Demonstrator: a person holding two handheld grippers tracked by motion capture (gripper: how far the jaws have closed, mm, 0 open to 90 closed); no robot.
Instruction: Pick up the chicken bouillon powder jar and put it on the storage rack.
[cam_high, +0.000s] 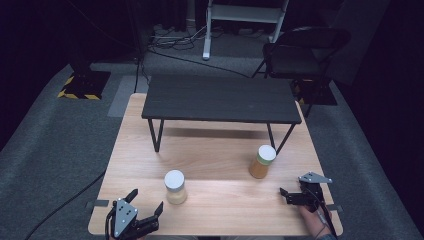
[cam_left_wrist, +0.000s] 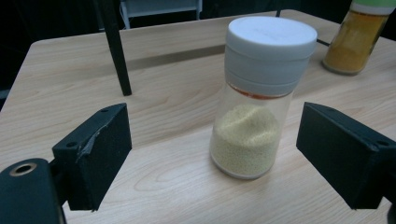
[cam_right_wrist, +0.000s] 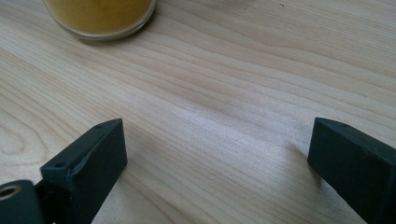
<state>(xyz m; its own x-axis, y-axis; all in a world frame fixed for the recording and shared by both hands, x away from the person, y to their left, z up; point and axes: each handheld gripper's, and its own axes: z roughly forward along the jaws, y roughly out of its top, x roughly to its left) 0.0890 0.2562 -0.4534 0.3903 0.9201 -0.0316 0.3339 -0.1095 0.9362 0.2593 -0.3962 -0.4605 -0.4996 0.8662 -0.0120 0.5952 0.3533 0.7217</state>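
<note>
- High view: left gripper (cam_high: 145, 212) sits at the near-left table (cam_high: 220, 165) edge, jaws spread, nothing between them. White-capped jar (cam_high: 175, 187) stands upright just right of and slightly beyond it, not touching. Right gripper (cam_high: 291, 195) is near-right, jaws apart, empty; the orange jar (cam_high: 262, 161) stands beyond it and to its left. Left hand is clearly nearer the white-capped jar.
- Left gripper view: white-capped jar (cam_left_wrist: 259, 95) is upright, long axis vertical, pale grains filling the lower part. It stands ahead of the pads (cam_left_wrist: 100, 149), offset toward the right pad, clear gap either side. Judgement: straight push forward plus a small shift right centres it before closing.
- Right gripper view: jaws wide over bare wood; orange jar (cam_right_wrist: 100, 16) base sits far-left of the pads (cam_right_wrist: 93, 158), well ahead, not lined up.
</note>
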